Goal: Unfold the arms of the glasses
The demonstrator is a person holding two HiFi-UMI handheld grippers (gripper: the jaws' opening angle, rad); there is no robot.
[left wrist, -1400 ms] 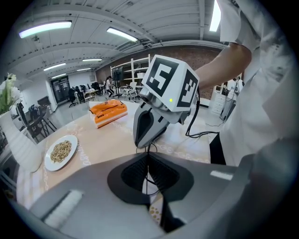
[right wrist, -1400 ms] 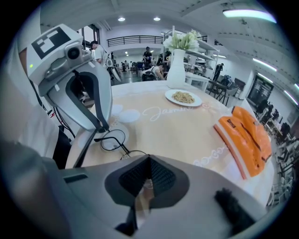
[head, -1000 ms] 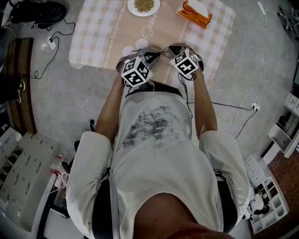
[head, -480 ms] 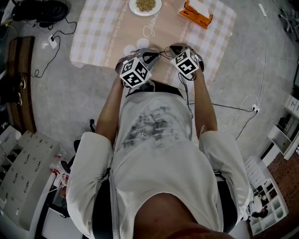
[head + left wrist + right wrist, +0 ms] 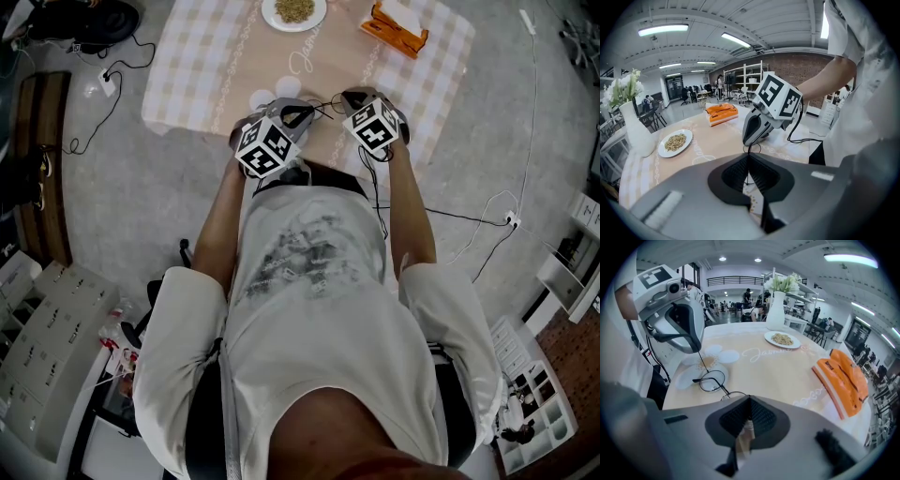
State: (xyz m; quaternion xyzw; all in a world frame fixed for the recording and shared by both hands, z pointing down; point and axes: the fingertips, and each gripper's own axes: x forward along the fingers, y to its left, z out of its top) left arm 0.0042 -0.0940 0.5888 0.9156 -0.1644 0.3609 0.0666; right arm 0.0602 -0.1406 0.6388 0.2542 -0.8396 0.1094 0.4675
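Shows the left gripper rolled slightly and nudged leftward against a second ago. Pinches one thin arm of the glasses between its closed jaws. Clamps the frame beside a lens in the right gripper, jaws together. Holds the glasses between both grippers, over the table's near edge.

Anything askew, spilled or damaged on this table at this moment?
Nothing stands out. The glasses hang above the tablecloth between the left claw and the right claw, each shut on the thin frame, which shows no visible bend. The plate, the upright vase and the orange pack sit neatly.
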